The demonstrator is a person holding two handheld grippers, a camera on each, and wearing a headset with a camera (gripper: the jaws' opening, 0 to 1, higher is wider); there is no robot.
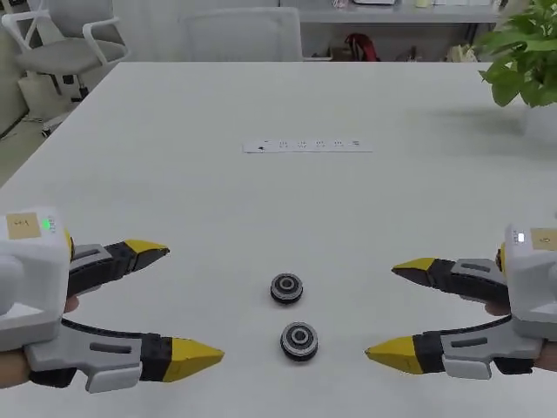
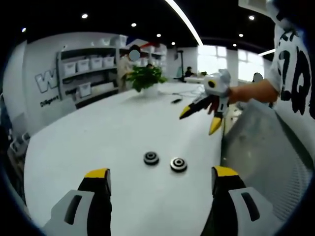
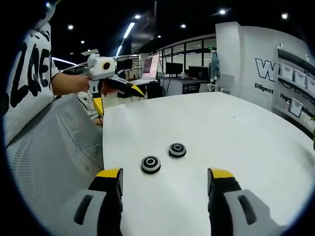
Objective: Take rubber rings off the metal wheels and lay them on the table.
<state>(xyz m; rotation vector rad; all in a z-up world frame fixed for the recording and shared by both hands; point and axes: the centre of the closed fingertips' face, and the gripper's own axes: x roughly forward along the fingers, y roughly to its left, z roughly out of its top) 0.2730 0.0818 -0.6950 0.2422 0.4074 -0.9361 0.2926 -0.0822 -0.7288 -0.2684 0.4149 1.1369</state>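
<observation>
I see the near wheel (image 1: 299, 340) and the far wheel (image 1: 286, 288) flat on the white table (image 1: 261, 200), near its front edge, close together but apart. Each has a black rubber ring around it. The left gripper (image 1: 193, 303) hangs to their left and the right gripper (image 1: 379, 310) to their right. Both have jaws spread wide and hold nothing. A power strip (image 1: 307, 145) lies farther back.

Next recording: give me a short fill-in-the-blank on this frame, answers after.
1. ____ metal wheels lie on the table.
2. The left gripper and right gripper both hold their fingers ____.
3. The wheels lie ____ the two grippers.
4. The white ____ strip lies beyond them.
Answers: two; open; between; power.
</observation>
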